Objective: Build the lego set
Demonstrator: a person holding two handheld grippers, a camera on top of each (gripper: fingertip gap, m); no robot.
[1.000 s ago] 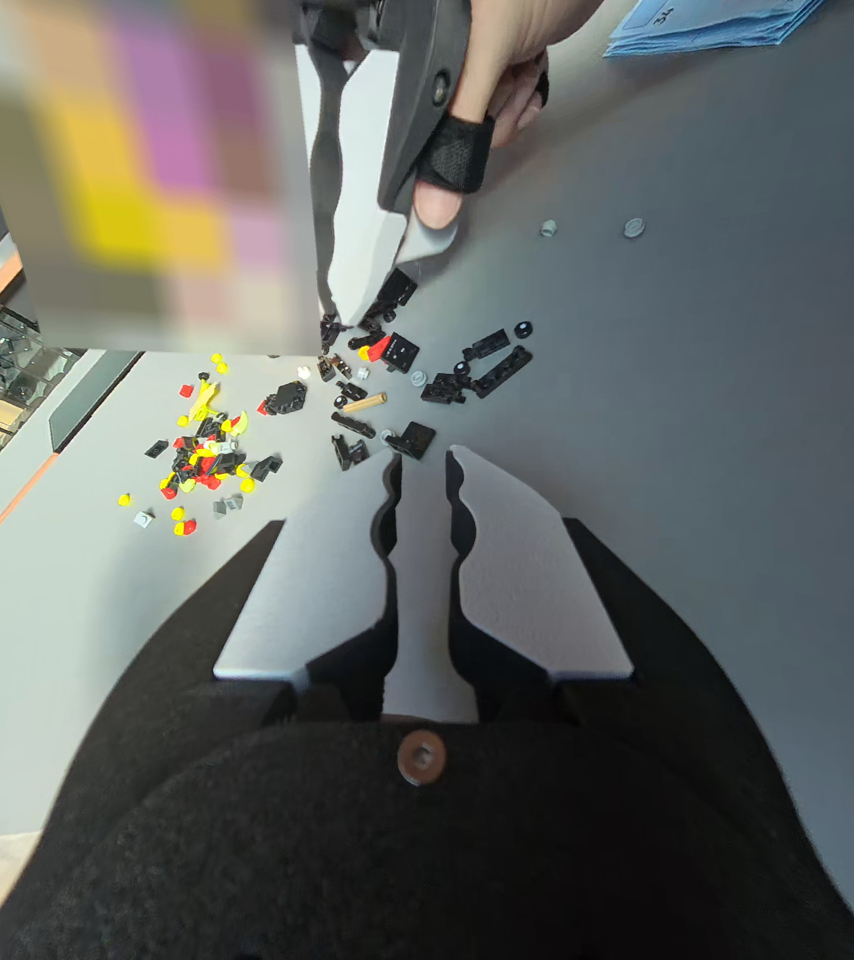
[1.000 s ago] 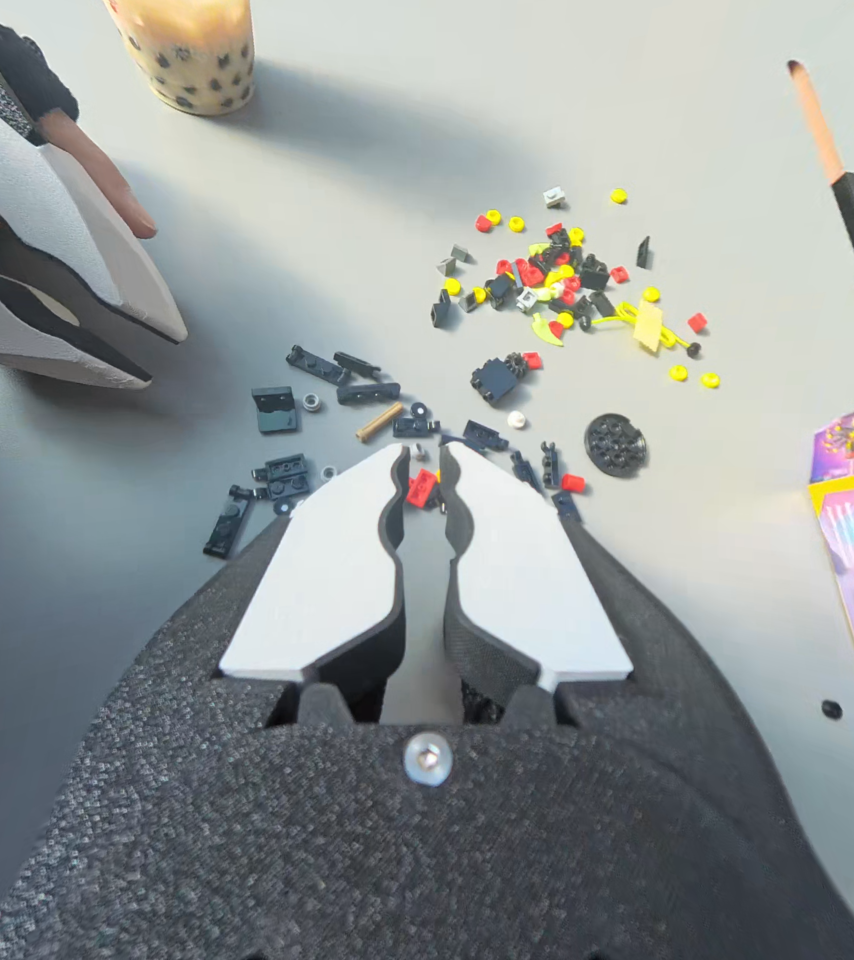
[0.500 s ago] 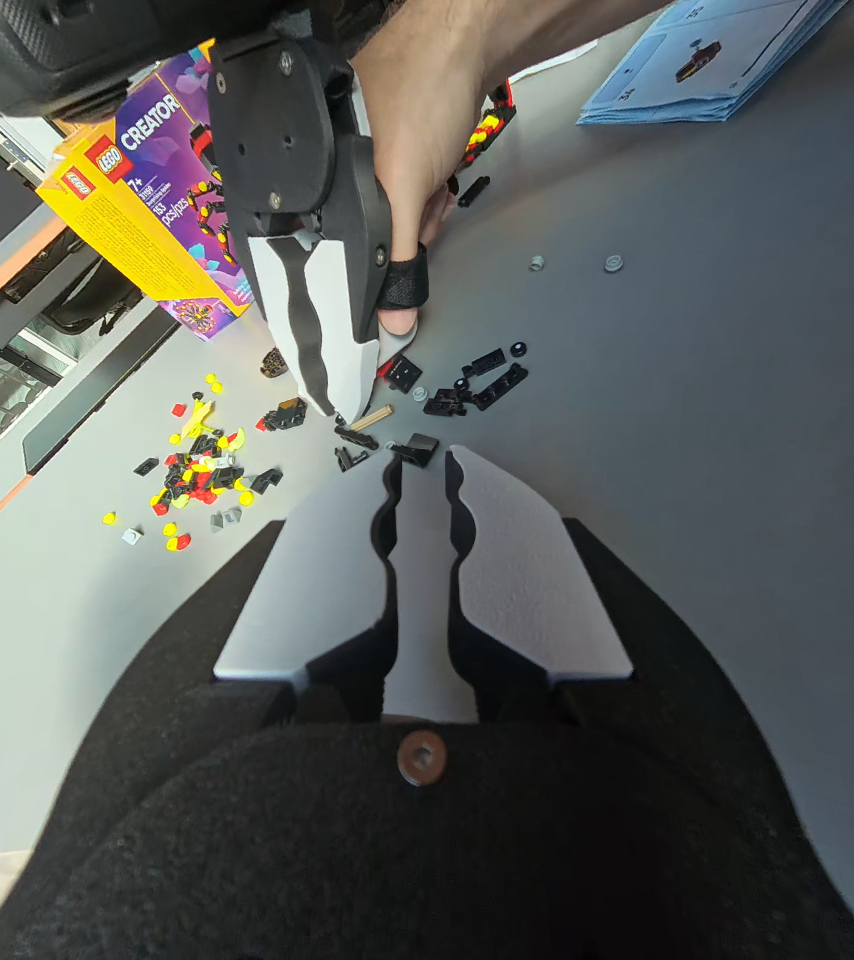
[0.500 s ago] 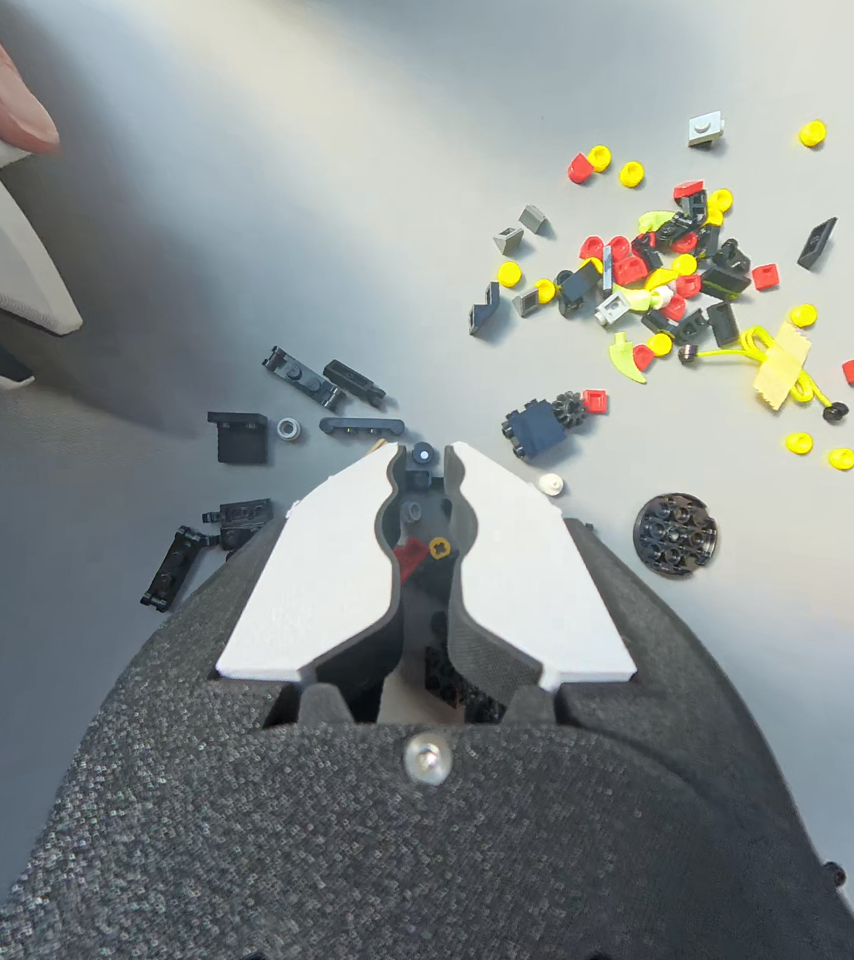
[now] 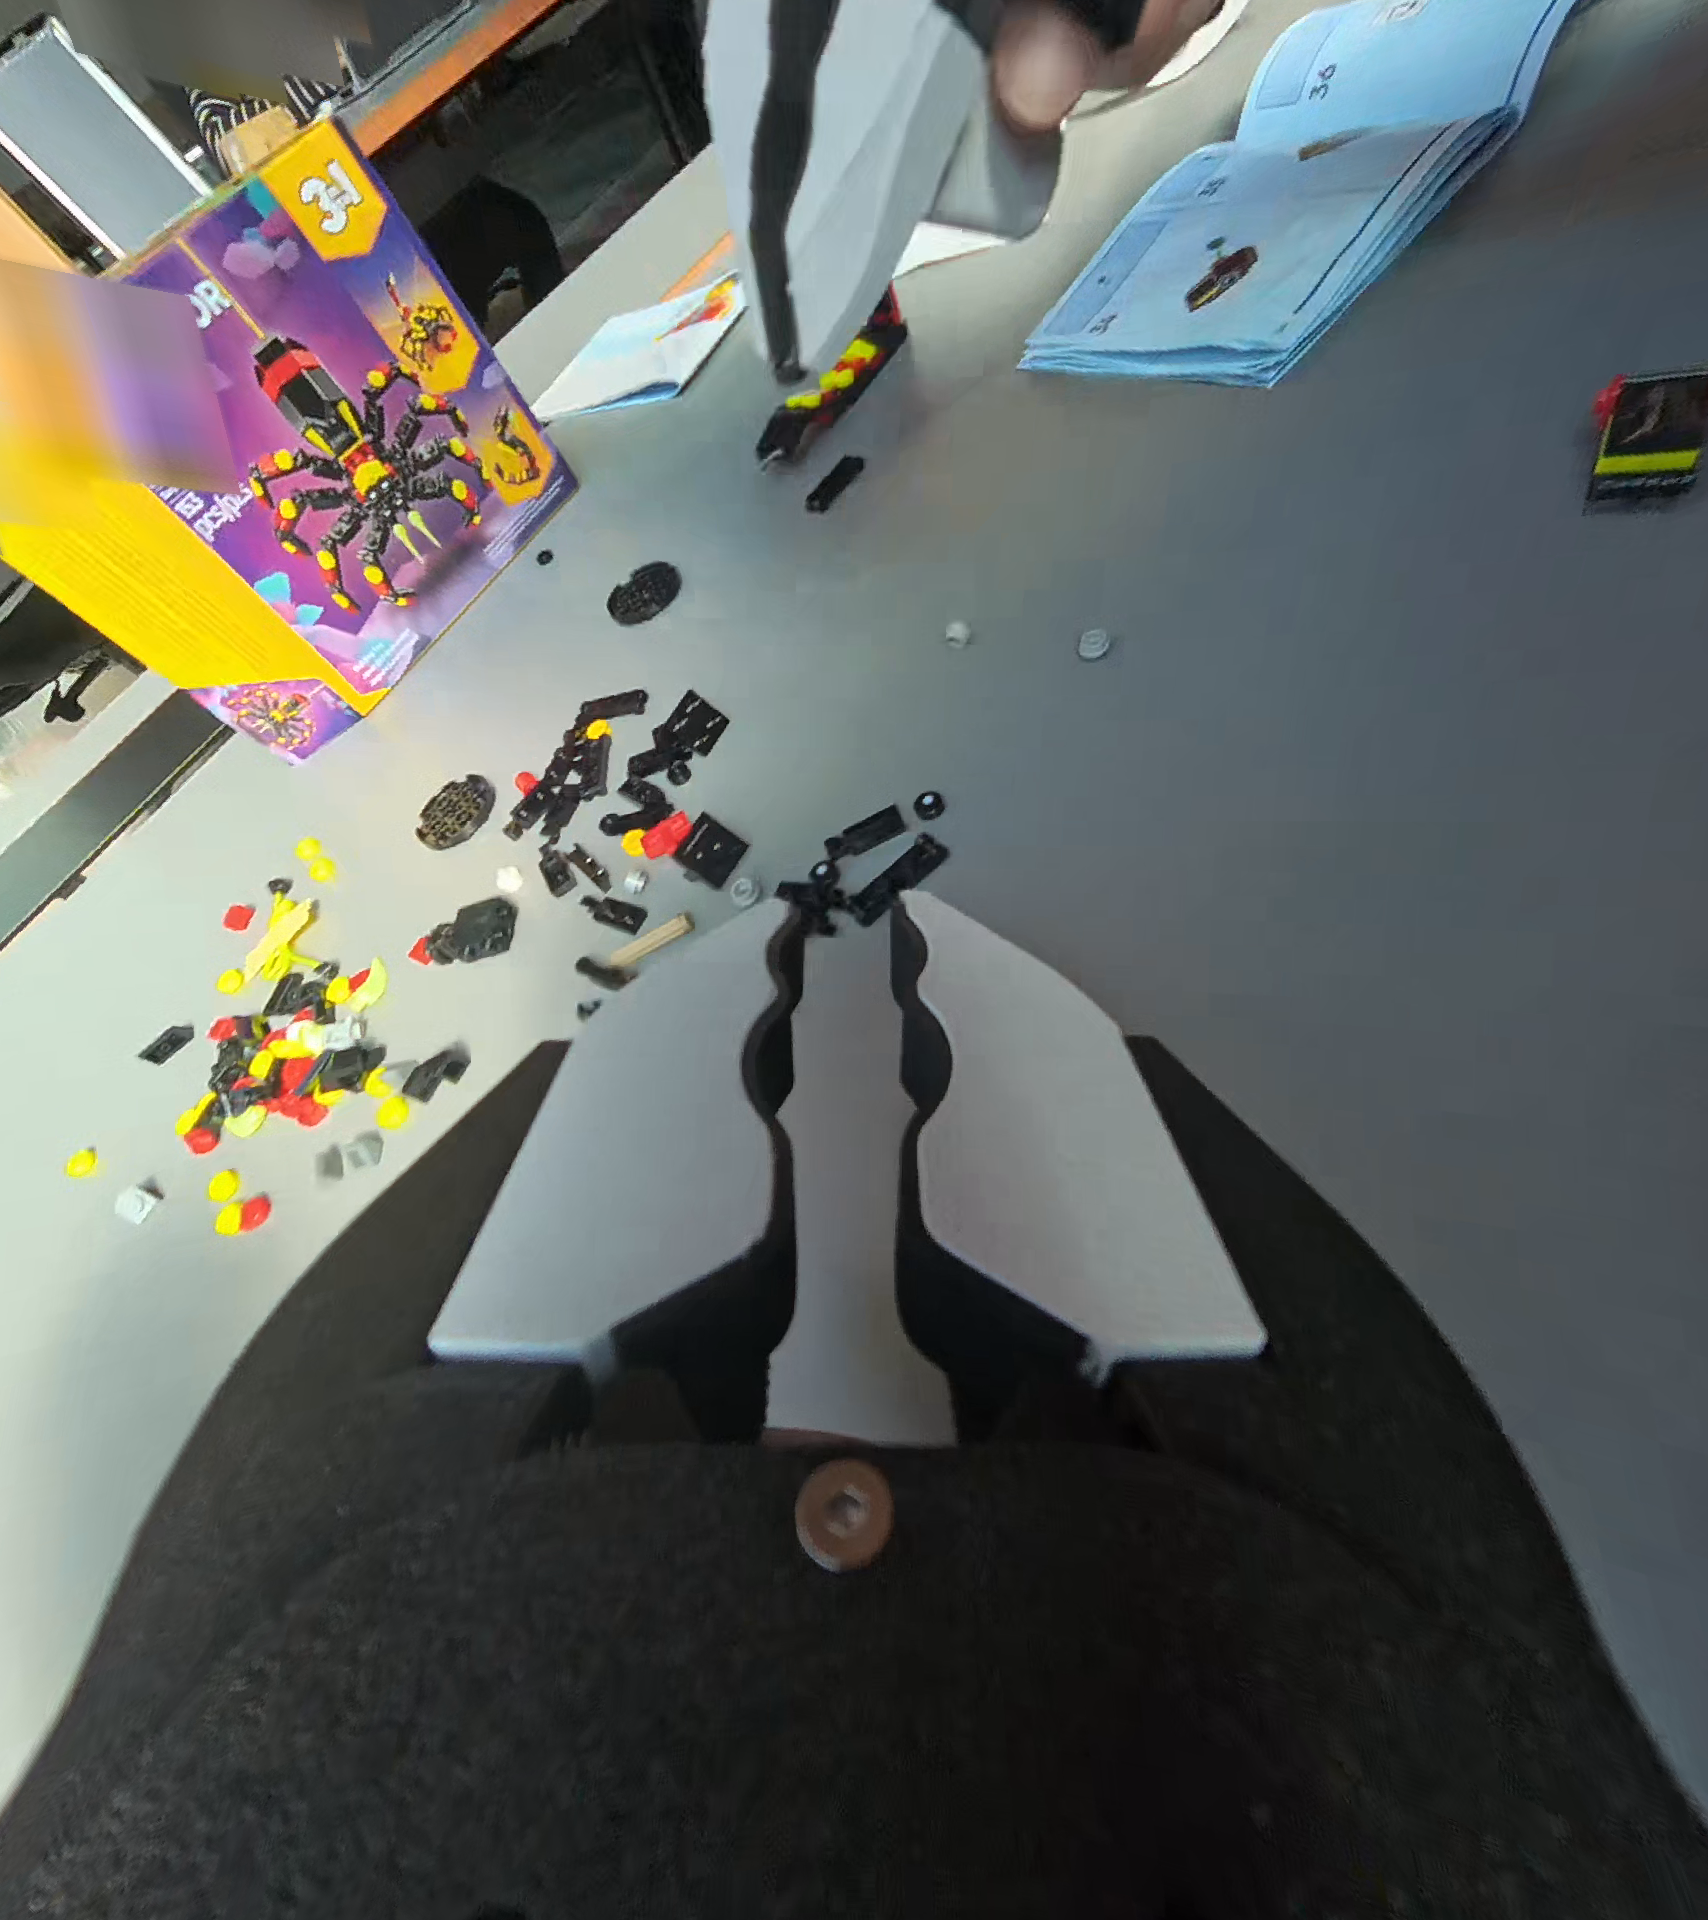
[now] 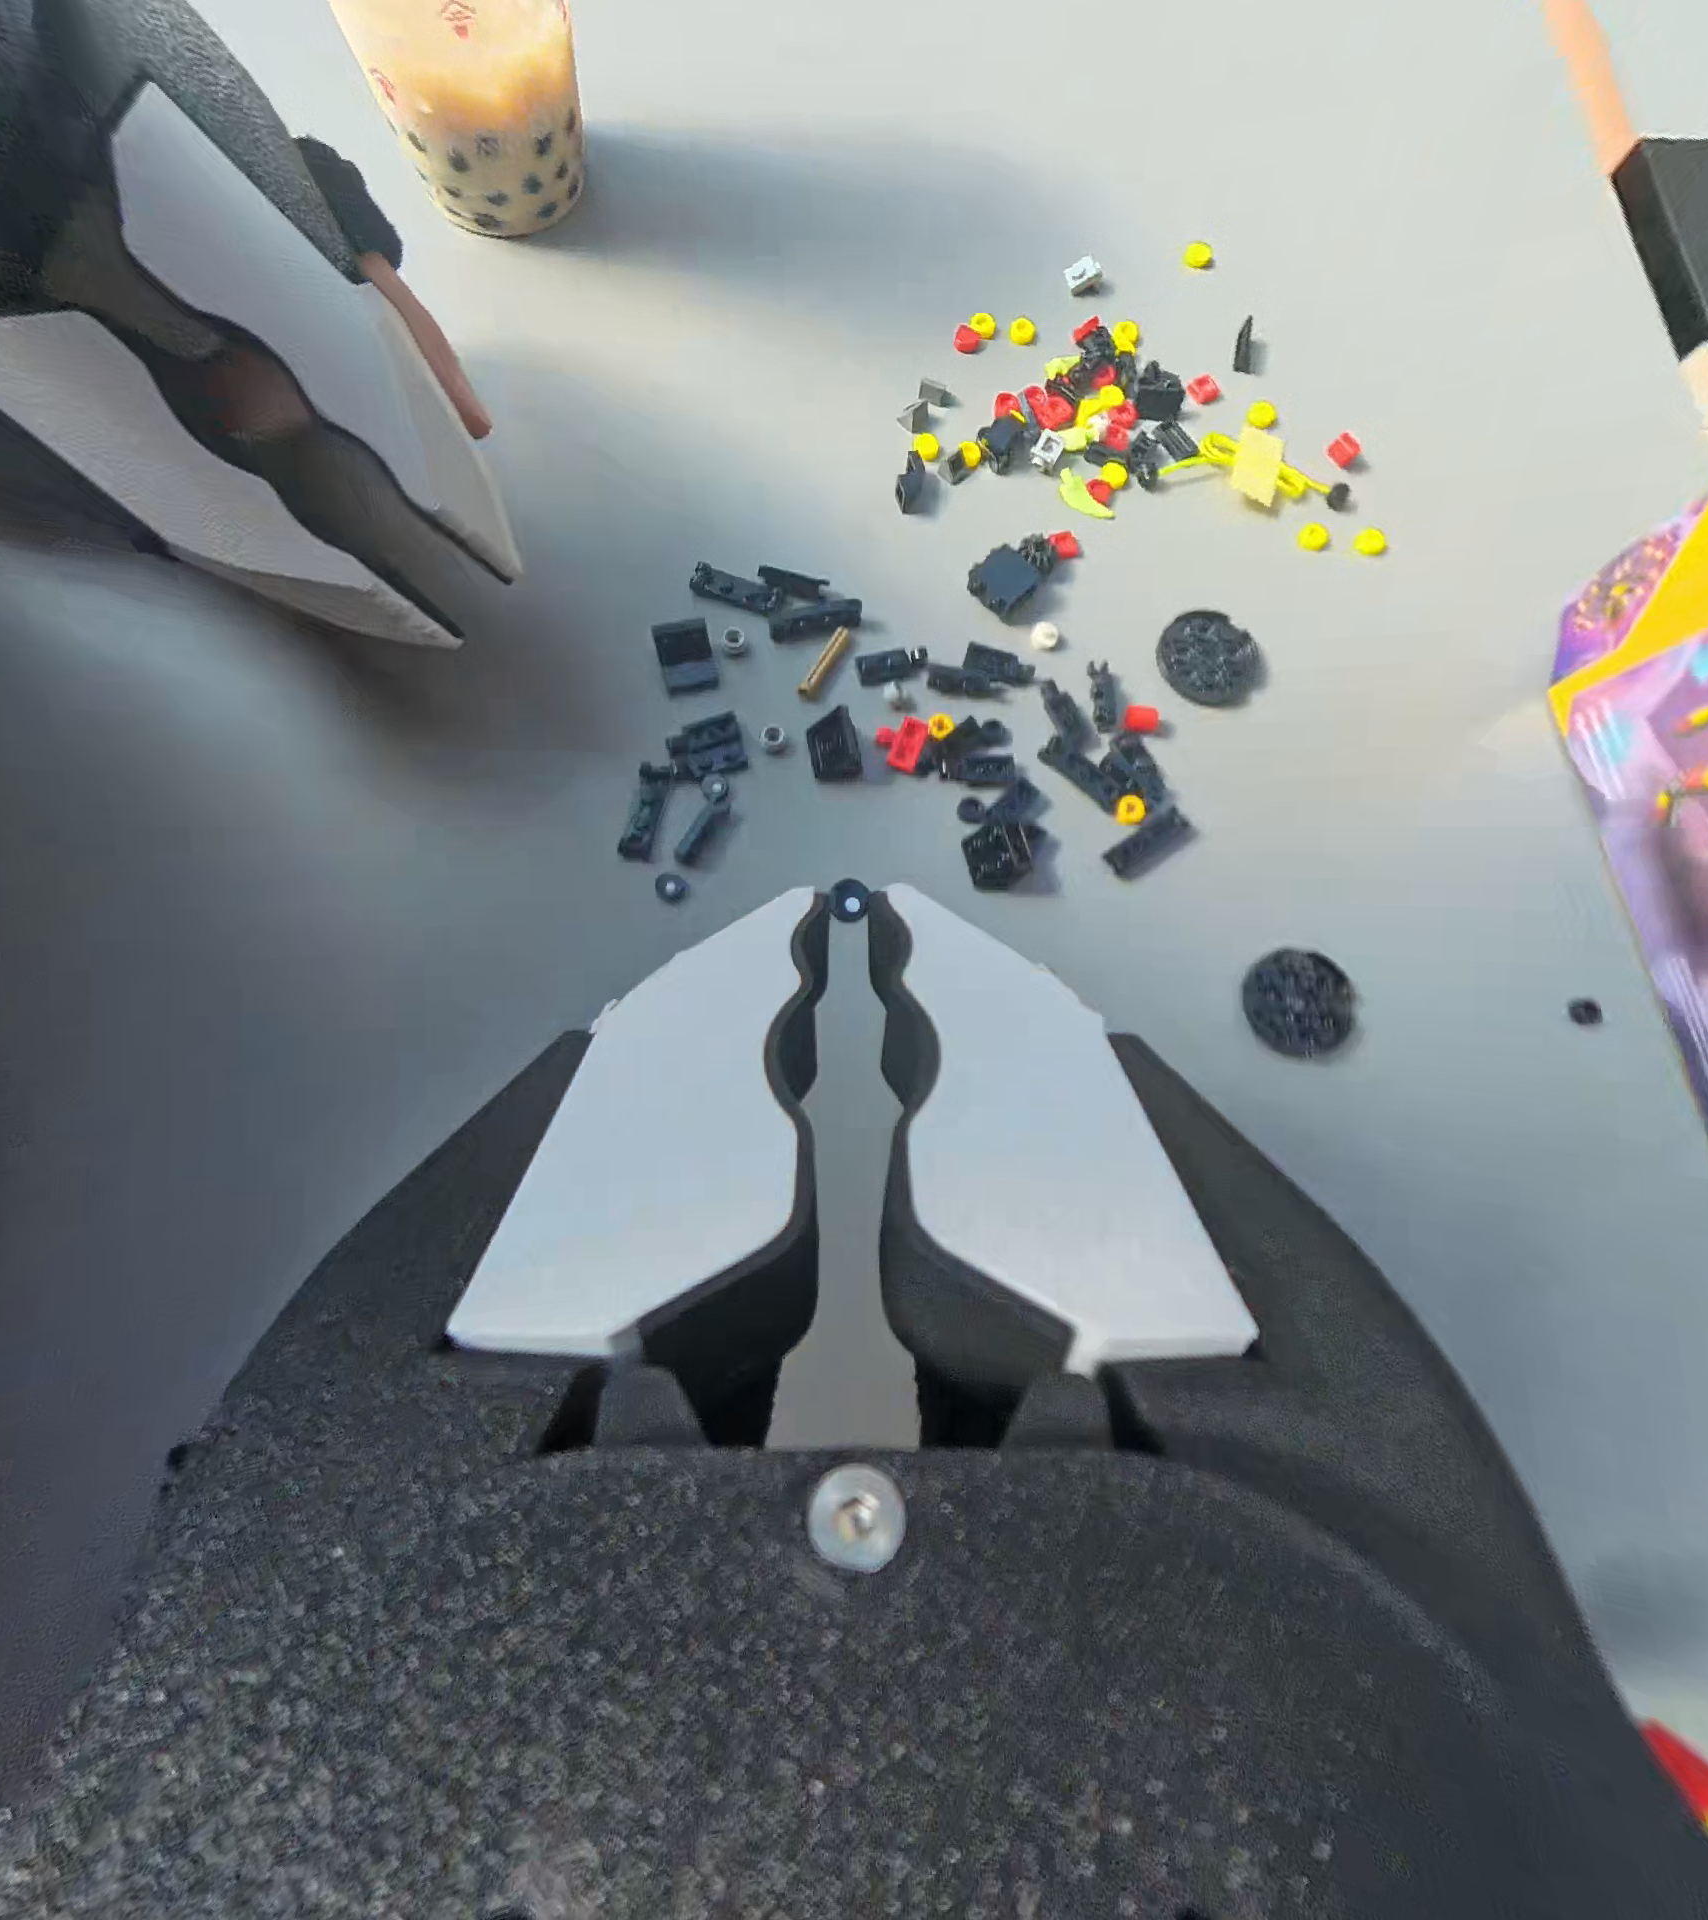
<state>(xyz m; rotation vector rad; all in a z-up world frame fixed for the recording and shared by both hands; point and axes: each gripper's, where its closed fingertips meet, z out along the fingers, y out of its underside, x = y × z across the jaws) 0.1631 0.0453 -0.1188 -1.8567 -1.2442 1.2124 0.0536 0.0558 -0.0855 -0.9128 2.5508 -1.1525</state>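
My right gripper (image 6: 849, 896) is shut on a small dark round stud (image 6: 848, 902), pinched at its very tips just above the grey table (image 6: 310, 935). Ahead of it lies a scatter of black lego pieces (image 6: 891, 727), and beyond that a pile of red, yellow and black pieces (image 6: 1120, 416). My left gripper (image 5: 845, 920) hovers narrowly open and empty, its tips at the near edge of the black pieces (image 5: 663, 800). In the left wrist view the right gripper (image 5: 798, 353) hangs high at the top. In the right wrist view the left gripper (image 6: 488, 603) is at the upper left.
The purple and yellow set box (image 5: 310, 499) stands at the left. A blue instruction booklet (image 5: 1297, 239) lies open at the far right, with a red-yellow-black sub-assembly (image 5: 829, 395) and a flat black built piece (image 5: 1650, 436) nearby. A drink cup (image 6: 486, 104) stands far left. Two black round discs (image 6: 1208, 657) lie right.
My right gripper has pulled back and up out of the black pieces, closing on the small round stud. My left gripper has stayed nearly still over the table.
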